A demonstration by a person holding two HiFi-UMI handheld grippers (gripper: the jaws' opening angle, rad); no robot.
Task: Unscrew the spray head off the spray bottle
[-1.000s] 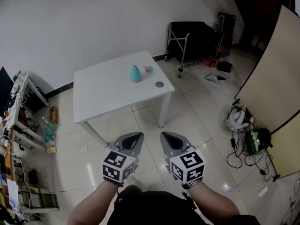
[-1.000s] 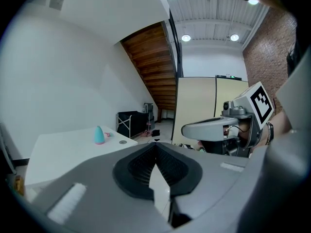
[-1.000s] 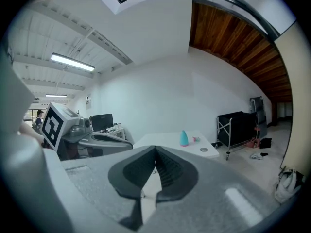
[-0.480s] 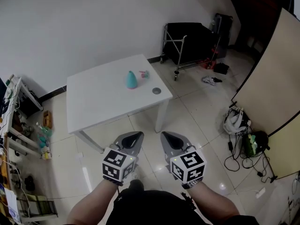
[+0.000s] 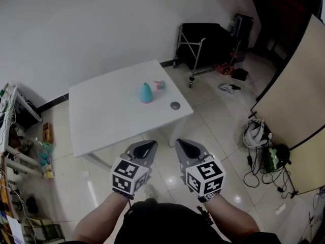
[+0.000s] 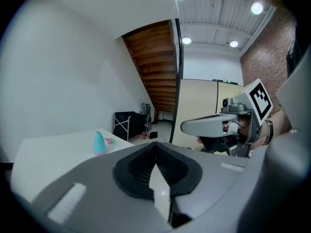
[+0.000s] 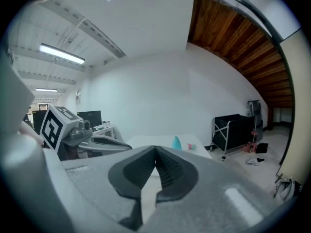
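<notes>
Here the white surface (image 5: 101,121) fills the middle of the head view, with a black wheeled cart (image 5: 203,39) in the upper right of the frame. Low in the frame, the left gripper (image 5: 146,146) and right gripper (image 5: 187,146) sit side by side, each with its jaws pressed together on nothing. The teal spray bottle (image 5: 146,93) stands upright on the surface, right of centre, well apart from both. A small pink item (image 5: 161,85) lies just beside it, and a grey disc (image 5: 175,105) lies nearer the right edge.
</notes>
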